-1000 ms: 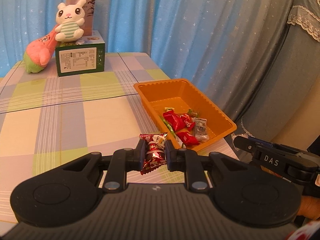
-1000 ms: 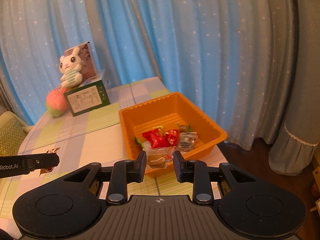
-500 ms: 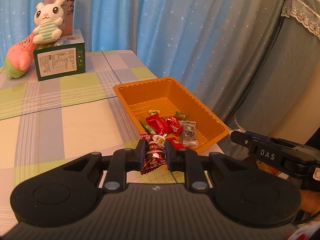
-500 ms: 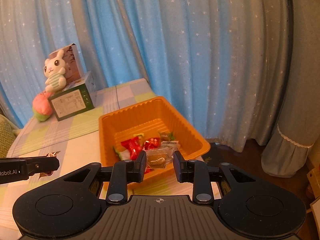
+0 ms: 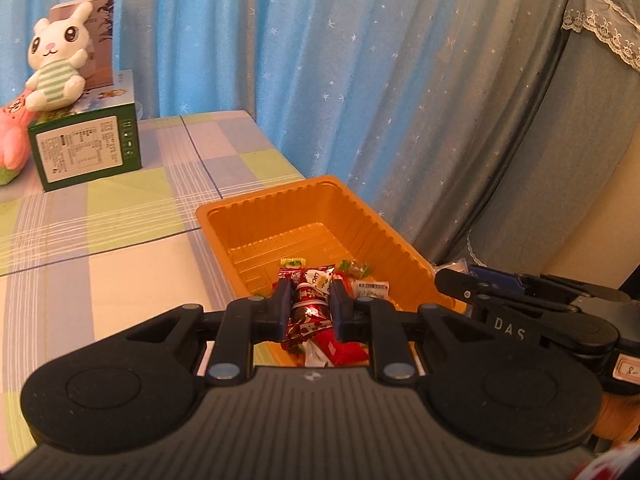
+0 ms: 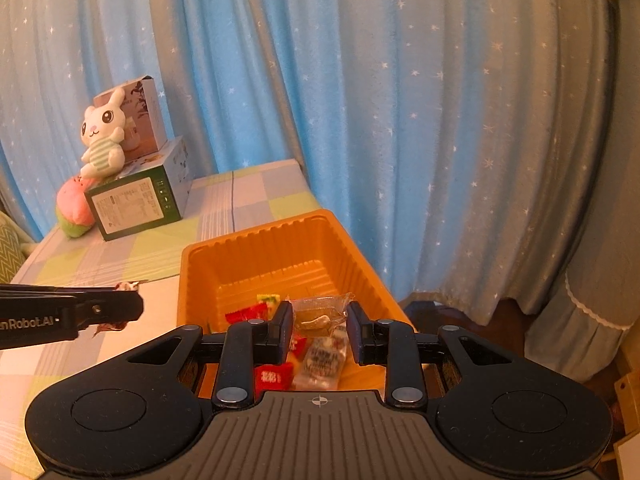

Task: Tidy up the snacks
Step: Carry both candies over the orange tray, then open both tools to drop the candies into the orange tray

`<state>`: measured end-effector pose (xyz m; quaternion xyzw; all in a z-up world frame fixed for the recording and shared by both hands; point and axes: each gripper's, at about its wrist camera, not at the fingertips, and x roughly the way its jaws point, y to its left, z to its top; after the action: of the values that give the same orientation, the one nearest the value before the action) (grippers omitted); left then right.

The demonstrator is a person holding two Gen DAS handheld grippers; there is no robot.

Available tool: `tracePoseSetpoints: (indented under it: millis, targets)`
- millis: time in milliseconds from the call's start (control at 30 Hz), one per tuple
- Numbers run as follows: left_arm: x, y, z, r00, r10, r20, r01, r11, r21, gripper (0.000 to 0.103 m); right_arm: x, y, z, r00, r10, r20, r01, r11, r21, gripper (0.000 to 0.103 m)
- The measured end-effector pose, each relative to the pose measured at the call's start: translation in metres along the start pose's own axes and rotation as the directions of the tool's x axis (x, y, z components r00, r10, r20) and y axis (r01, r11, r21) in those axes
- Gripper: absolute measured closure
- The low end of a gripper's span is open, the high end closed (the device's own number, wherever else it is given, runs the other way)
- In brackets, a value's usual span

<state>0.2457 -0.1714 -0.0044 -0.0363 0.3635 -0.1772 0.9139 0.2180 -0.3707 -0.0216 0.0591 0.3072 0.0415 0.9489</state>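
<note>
Left gripper (image 5: 308,306) clamps red foil candy (image 5: 307,308) over near end of orange tray (image 5: 280,204). Right gripper (image 6: 319,322) pinches clear-wrapped snack (image 6: 320,314) above same tray; wrapped sweets (image 6: 320,360) lie inside.

A red foil-wrapped candy (image 5: 307,304) stands upright, pinched between the left gripper's (image 5: 308,308) fingers. A clear-wrapped brownish snack (image 6: 320,314) is clamped in the right gripper (image 6: 320,330). Beneath and ahead of both sits an orange tray (image 6: 288,248) holding several wrapped sweets (image 6: 276,376).
</note>
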Motion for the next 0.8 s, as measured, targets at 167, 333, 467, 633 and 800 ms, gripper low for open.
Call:
tracePoseSetpoints:
  millis: [167, 333, 467, 633, 800]
  targets:
    - [0.018, 0.000, 0.009, 1.000, -0.006, -0.012, 0.006, 1.000, 0.007, 0.085, 0.017, -0.001, 0.011, 1.000, 0.007, -0.008, -0.008, 1.000, -0.022, 0.074]
    - [0.035, 0.003, 0.013, 1.000, -0.010, -0.027, 0.010, 1.000, 0.002, 0.085, 0.034, 0.001, 0.020, 1.000, 0.010, -0.015, -0.011, 0.999, -0.037, 0.074]
    - [0.047, 0.007, 0.016, 0.999, -0.009, -0.039, 0.009, 1.000, 0.005, 0.085, 0.048, 0.001, 0.024, 1.000, 0.010, -0.028, -0.011, 0.999, -0.042, 0.074]
    - [0.059, 0.013, 0.023, 0.999, -0.009, -0.042, 0.009, 1.000, 0.002, 0.085, 0.062, 0.000, 0.030, 0.999, 0.009, -0.037, -0.011, 0.999, -0.041, 0.074]
    - [0.070, 0.022, 0.034, 0.999, -0.010, -0.039, 0.009, 1.000, -0.007, 0.085, 0.075, -0.001, 0.038, 0.999, 0.010, -0.046, -0.012, 0.999, -0.044, 0.074]
